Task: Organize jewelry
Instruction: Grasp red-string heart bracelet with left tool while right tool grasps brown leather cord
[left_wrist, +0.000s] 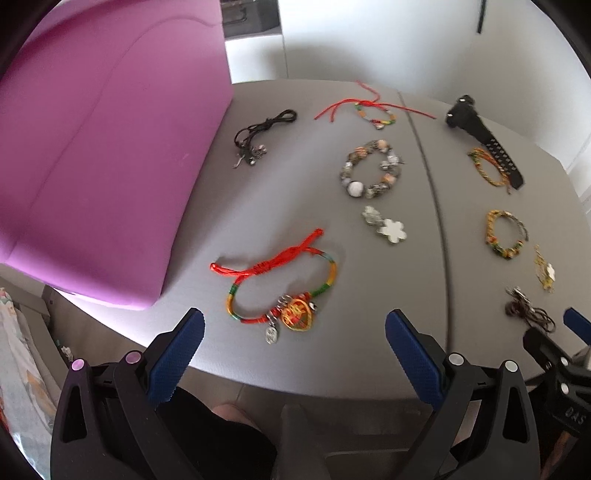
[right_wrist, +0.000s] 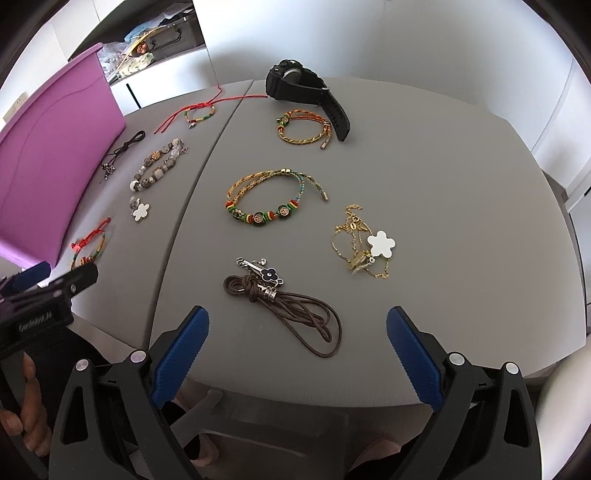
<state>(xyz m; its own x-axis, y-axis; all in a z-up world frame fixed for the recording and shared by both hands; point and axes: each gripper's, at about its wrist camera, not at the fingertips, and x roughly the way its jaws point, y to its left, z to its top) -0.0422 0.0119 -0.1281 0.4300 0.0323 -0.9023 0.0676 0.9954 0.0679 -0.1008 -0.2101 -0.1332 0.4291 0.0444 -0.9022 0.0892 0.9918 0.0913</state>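
The grey table (right_wrist: 424, 155) was smooth and round at its near edge, with a thin seam down the middle. A big purple box (left_wrist: 103, 147) with flat, plain sides stood at the far left; what was inside it could not be seen. The jewelry lay spread on the table, none of it in the box. Near the left gripper (left_wrist: 295, 354) lay a red string bracelet (left_wrist: 280, 291) with a round gold and red charm. Further off were a chunky bead bracelet (left_wrist: 371, 168), a shiny flower-shaped piece (left_wrist: 386, 225) and a thin black cord (left_wrist: 264, 134). Near the right gripper (right_wrist: 297, 354) lay a brown leather cord (right_wrist: 291, 306) in loose loops, a fine gold chain (right_wrist: 364, 240) with a white flower, two woven bracelets (right_wrist: 269, 203) and a black rubber watch (right_wrist: 306, 92). Both grippers had bumpy blue pads (right_wrist: 181, 362) held wide apart, holding nothing.
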